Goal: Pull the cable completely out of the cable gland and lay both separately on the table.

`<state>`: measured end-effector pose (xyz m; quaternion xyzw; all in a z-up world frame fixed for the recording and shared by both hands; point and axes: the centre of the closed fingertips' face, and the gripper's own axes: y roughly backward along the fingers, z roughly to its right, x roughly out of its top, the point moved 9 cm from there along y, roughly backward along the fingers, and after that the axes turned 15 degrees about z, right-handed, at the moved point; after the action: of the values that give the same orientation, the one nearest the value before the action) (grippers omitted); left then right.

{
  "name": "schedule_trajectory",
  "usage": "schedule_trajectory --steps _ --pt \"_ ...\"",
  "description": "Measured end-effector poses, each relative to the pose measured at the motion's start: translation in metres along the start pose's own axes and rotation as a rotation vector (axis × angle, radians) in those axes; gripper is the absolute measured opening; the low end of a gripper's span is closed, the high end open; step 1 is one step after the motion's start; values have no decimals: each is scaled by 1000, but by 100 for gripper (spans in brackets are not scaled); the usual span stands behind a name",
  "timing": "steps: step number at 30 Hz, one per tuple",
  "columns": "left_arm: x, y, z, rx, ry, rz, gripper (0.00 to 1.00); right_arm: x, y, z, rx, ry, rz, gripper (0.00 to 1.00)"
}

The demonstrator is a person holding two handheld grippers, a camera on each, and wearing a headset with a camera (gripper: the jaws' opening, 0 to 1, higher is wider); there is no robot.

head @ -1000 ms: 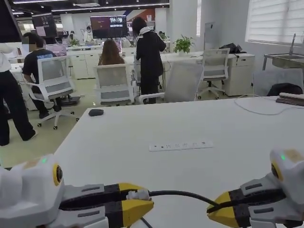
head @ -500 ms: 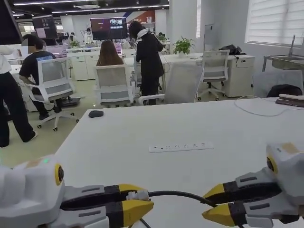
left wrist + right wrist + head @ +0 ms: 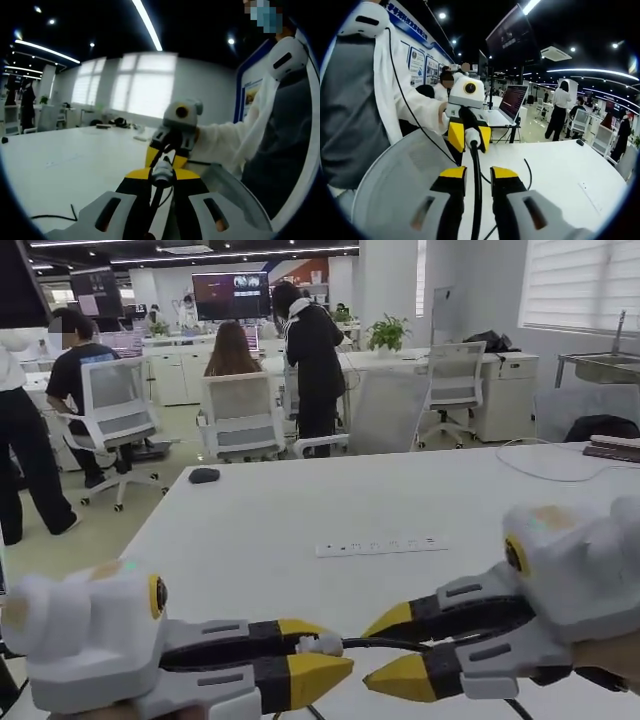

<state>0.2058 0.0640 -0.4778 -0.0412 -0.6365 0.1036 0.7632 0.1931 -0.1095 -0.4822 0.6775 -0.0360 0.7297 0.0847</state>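
My left gripper (image 3: pixel 335 648) is shut on the small white cable gland (image 3: pixel 320 644), low at the near edge of the white table (image 3: pixel 250 540). A black cable (image 3: pixel 365 643) runs from the gland to the right, between the jaws of my right gripper (image 3: pixel 380 648). Those jaws stand apart, open around the cable. In the right gripper view the cable (image 3: pixel 476 170) passes between the yellow tips (image 3: pixel 476 175) to the gland (image 3: pixel 471 137) in the left gripper (image 3: pixel 465 135). The left gripper view has the gland (image 3: pixel 162 175) clamped, with the right gripper (image 3: pixel 167 150) close ahead.
A white power strip (image 3: pixel 380 546) lies mid-table and a black mouse (image 3: pixel 204 476) sits at the far left edge. A thin white cord (image 3: pixel 540 475) loops at the back right. Office chairs and several people are beyond the table.
My right gripper has opened its jaws and slid left along the cable toward the gland. The left gripper keeps its hold on the gland.
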Motion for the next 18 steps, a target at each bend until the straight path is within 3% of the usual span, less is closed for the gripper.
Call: schedule_trajectory --steps 7,11,18 --pt "-3 -3 2 -17 -5 -7 17 -7 -4 -5 38 16 -45 9" --pt "-3 -3 4 -25 -4 -8 17 -7 -4 -4 38 21 -40 1" --pt "-2 -4 3 -24 -9 -8 17 -9 -3 -5 37 19 -46 0"
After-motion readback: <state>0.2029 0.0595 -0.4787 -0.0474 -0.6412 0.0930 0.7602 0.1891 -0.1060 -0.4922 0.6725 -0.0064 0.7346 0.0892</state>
